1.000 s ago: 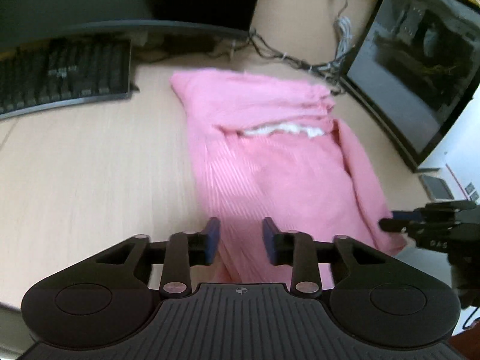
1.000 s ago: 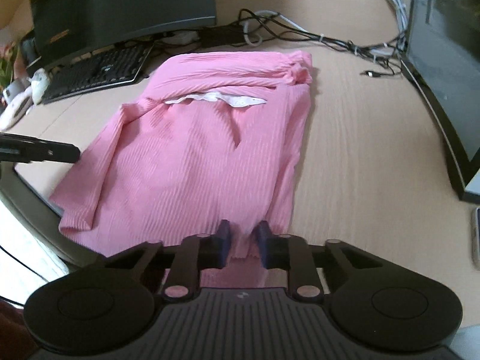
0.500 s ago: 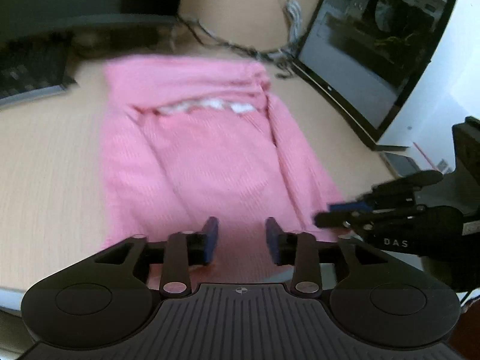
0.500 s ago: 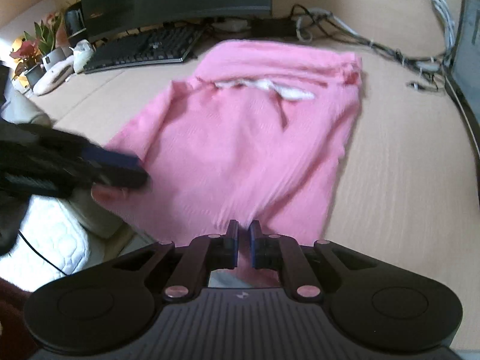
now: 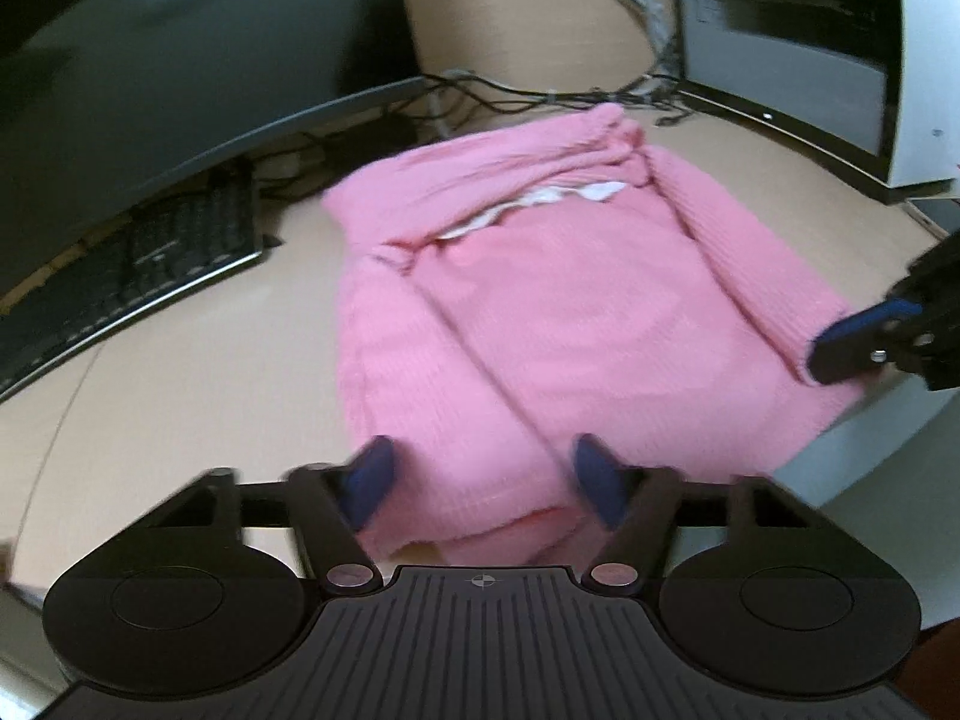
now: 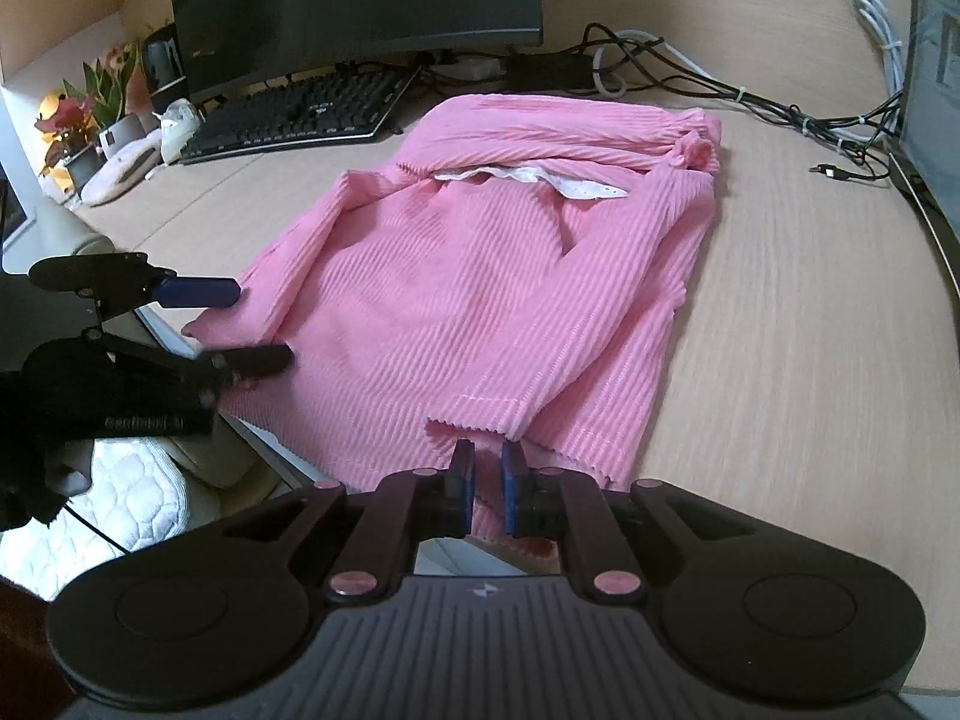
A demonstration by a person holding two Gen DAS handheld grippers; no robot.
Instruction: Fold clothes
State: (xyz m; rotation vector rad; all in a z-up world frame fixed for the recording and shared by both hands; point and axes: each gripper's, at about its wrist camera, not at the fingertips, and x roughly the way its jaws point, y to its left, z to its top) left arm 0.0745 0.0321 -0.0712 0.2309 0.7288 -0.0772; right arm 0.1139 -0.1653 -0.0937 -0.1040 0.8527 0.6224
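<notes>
1. The pink top (image 6: 510, 300) lies spread flat on the table (image 6: 810, 360), ribbed fabric, with a white lace strip (image 6: 528, 177) showing near its far end and its near hem hanging a little past the table edge.
2. One sleeve (image 6: 300, 264) is folded in along the left side of the top, its cuff down by the table's near-left corner.
3. The right tongs (image 6: 485, 492) sit at the near hem, their blue pads narrowed to a slim gap with pink fabric pinched between them.
4. The left tongs (image 5: 486, 483) are spread wide at the near-left corner of the top, one pad on either side of the folded sleeve end, nothing clamped.
5. From the right wrist view, the left tongs (image 6: 240, 324) come in from the left edge, the upper blue finger above the cuff and the lower dark finger touching the fabric.
6. Beyond the top, a black keyboard (image 6: 300, 114) sits in front of a dark monitor (image 6: 360, 0).
7. A tangle of cables (image 6: 690, 78) runs along the far side of the table.
8. At far left, potted flowers (image 6: 78, 120) stand beside the keyboard.
</notes>
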